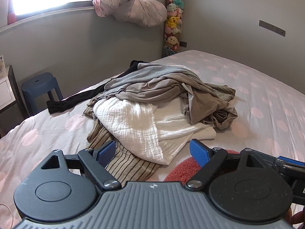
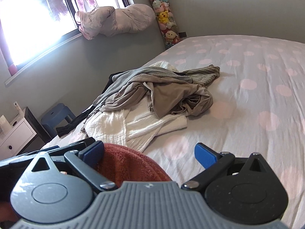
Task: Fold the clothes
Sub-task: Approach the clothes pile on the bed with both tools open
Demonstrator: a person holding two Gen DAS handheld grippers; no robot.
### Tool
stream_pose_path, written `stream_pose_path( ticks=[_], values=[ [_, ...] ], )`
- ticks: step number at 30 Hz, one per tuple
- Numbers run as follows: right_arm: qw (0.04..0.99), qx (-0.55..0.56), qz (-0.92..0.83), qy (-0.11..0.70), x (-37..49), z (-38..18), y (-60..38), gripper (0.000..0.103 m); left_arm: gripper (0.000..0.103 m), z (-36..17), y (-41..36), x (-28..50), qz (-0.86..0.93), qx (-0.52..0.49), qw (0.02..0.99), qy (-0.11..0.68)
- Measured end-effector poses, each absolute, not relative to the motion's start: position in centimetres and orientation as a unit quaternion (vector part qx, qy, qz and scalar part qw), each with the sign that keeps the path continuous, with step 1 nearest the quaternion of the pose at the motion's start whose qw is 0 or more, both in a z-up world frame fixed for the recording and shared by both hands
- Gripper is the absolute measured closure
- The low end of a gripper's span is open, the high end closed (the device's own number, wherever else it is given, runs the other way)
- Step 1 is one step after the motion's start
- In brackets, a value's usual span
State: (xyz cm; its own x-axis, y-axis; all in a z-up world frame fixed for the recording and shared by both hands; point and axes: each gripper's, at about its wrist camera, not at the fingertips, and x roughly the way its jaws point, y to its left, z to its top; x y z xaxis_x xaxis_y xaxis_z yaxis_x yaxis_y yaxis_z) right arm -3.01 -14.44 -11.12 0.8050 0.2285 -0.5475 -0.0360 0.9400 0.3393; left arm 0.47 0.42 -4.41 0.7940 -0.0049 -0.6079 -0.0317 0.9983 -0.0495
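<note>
Coral fleece garment (image 2: 129,164) lies half hidden beneath both grippers on the bed (image 2: 247,99).
Left gripper (image 1: 152,153) and right gripper (image 2: 150,152) fingers spread wide, empty; no legible writing.

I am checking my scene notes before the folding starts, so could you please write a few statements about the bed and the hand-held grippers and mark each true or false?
1. The clothes pile lies on a polka-dot bed sheet. True.
2. The left hand-held gripper is shut on the white garment. False: its jaws stand open and grip nothing.
3. A red-orange fuzzy cloth lies near the right hand-held gripper. True.
4. The blue stool stands on the bed. False: it stands on the floor beside the bed.
</note>
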Motion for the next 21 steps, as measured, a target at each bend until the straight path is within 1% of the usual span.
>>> stream_pose_path(
  ticks=[5, 9, 15, 21],
  values=[
    [0.934, 0.182, 0.077, 0.298, -3.4, -11.9, -14.6, 0.001, 0.018, -4.6, 0.7, 0.5, 0.005, -0.04, 0.946, 0.321],
    [0.935, 0.187, 0.093, 0.285, -3.5, -12.3, -14.8, 0.001, 0.018, -4.6, 0.4, 0.3, -0.002, -0.015, 0.952, 0.305],
    [0.937, 0.175, 0.102, 0.285, -3.2, -12.2, -14.7, 0.001, 0.018, -4.7, 0.5, 0.6, -0.014, -0.005, 0.954, 0.298],
    [0.935, 0.148, 0.12, 0.299, -2.2, -11.8, -14.6, 0.001, 0.018, -4.7, 1.1, 1.5, -0.032, -0.016, 0.948, 0.316]
  ],
)
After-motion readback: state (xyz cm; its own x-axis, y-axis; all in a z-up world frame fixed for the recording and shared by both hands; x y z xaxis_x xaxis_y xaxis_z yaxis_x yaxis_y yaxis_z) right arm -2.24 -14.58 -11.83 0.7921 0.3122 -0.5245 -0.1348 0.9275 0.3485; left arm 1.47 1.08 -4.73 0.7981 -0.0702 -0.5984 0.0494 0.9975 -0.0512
